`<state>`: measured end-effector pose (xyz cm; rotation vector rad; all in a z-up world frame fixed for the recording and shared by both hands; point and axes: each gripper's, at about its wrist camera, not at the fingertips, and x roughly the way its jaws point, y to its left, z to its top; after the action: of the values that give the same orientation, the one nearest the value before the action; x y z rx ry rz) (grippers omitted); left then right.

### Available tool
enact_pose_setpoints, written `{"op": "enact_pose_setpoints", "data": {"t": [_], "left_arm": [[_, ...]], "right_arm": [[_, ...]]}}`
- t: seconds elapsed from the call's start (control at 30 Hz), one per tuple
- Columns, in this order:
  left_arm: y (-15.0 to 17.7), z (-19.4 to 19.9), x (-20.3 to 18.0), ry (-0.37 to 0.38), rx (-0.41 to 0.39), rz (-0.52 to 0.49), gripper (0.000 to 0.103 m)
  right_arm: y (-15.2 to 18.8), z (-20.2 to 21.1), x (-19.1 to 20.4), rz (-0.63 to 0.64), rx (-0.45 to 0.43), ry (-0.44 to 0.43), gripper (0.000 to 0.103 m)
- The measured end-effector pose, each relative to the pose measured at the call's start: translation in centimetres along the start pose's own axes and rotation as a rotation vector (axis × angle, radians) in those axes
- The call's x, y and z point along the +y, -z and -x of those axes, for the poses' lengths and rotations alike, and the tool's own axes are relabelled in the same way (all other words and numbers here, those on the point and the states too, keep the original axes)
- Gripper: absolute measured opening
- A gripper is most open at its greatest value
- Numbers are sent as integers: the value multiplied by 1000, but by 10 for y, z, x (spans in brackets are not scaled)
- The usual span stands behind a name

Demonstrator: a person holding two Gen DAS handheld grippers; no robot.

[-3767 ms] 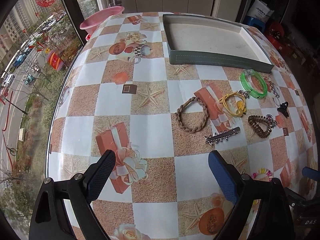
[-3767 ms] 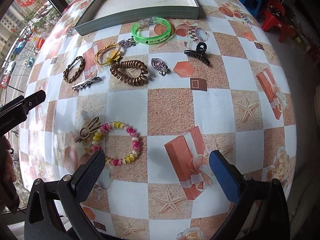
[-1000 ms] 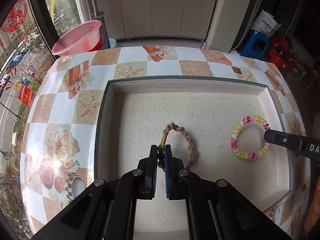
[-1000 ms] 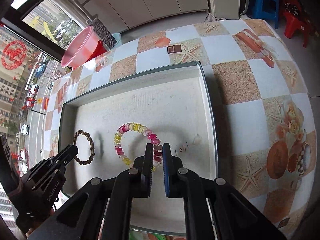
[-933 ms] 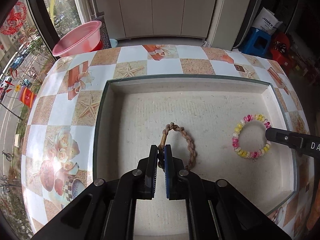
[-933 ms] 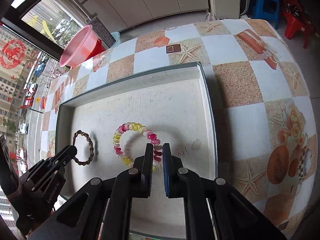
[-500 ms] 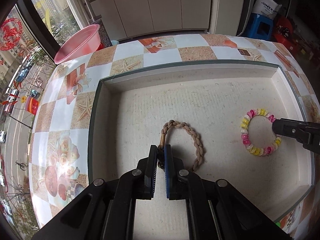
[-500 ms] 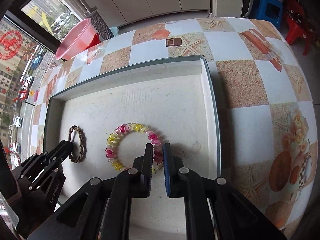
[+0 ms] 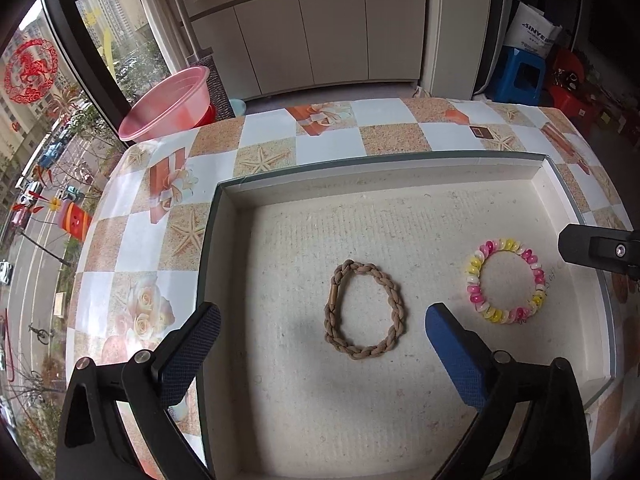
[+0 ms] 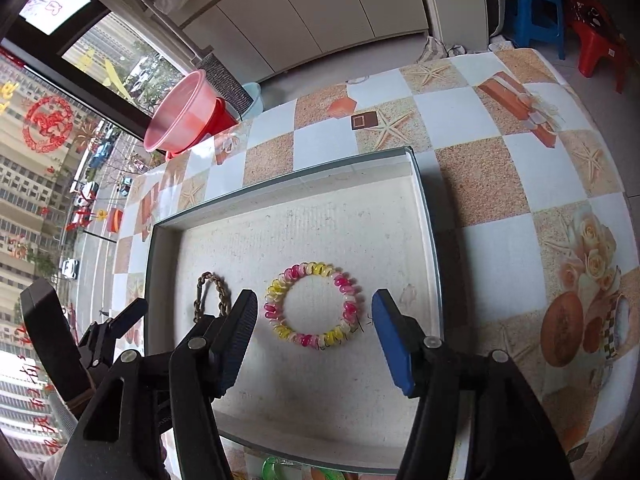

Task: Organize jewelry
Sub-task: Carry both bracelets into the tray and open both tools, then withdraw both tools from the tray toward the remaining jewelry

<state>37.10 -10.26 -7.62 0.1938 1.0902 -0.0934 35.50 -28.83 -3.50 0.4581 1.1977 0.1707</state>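
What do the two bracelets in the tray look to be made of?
Brown bracelet: plaited cord or leather, matt, with a plain tube clasp; which one is unclear. Pink-and-yellow bracelet: glossy, translucent plastic coil, judging by its shine.

A home: patterned table [image 9: 332, 136] by a window [image 9: 48, 128], cabinets [image 9: 320, 36], plastic stools [image 10: 536, 4]

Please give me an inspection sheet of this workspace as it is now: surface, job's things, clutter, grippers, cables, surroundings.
Surface: table with checkered starfish cloth.
Job's things: braided bracelet and beaded bracelet lie flat, apart, inside the tray.
Clutter: green ring partly visible outside the tray's near edge.
Grippers: left gripper open, jaws just opened, nothing pressed; right gripper open, jaws just opened, beaded bracelet free between them.
Cables: nothing seen.
Surroundings: pink basin, blue stool, red stool, cabinets, window.
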Motion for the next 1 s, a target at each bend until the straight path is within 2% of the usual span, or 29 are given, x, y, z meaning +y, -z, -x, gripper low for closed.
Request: {"op": "enact_pose_setpoints", "data": {"t": [0.13, 0.27, 0.37, 0.4, 0.53, 0.67, 0.87, 1.0], "left_arm": [[-3, 5, 1, 17, -2, 5, 103], [0, 27, 0, 28, -51, -13, 103], [5, 44, 5, 72, -70, 3, 103], [6, 49, 7, 87, -69, 9, 103], [21, 69, 15, 123, -62, 20, 103], [46, 88, 22, 120, -67, 4, 103], [95, 109, 34, 99, -60, -32, 103], [126, 108, 41, 117, -4, -38, 103]], "right_arm": [[3, 7, -2, -11, -10, -2, 65], [9, 19, -6, -48, -37, -51, 86], [15, 34, -7, -72, -79, -85, 92], [17, 39, -7, -82, -88, -101, 103], [29, 58, -6, -90, -132, -118, 103], [47, 74, -2, -60, -171, -100, 103], [79, 86, -1, -57, -113, -92, 103], [110, 95, -4, -47, -78, -72, 103]]}}
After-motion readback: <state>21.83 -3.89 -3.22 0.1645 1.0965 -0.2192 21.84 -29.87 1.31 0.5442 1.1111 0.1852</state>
